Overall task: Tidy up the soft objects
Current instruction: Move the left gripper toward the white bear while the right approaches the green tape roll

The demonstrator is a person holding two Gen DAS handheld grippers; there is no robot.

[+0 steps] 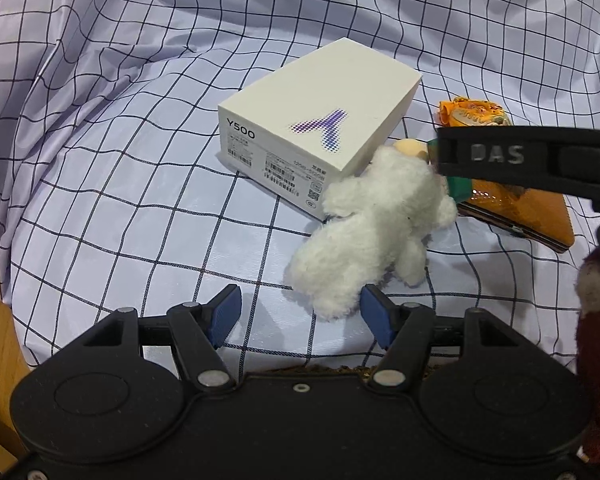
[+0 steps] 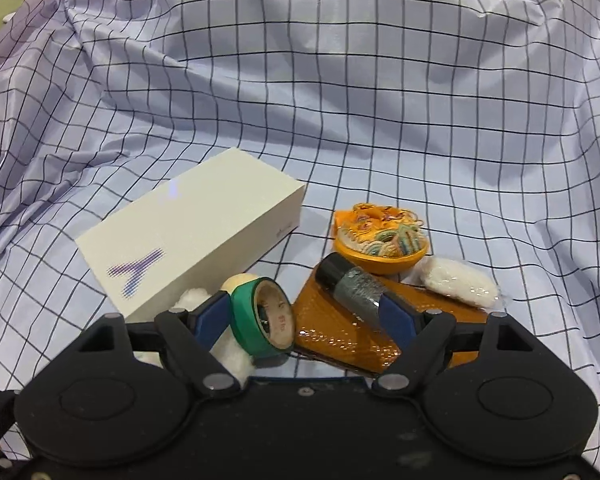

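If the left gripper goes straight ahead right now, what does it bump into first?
Probably the white plush toy. The left gripper is open and empty, and the toy's fluffy bottom end lies just ahead, by its right finger. The white box sits farther back. Depth is hard to judge.

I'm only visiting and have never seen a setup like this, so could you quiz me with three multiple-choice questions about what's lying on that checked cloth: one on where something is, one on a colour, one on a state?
1. The fluffy white plush toy lies
A. against the white cardboard box
B. inside the box
C. far from the box

2. The roll of tape is
A. red
B. green
C. black

3. The left hand-held gripper is
A. shut on the toy
B. shut, empty
C. open

Answers: 1 A, the toy's upper end touches the box's corner. 2 B, its outer band is green. 3 C, the blue fingertips stand apart, with the toy beside the right one, not clamped.
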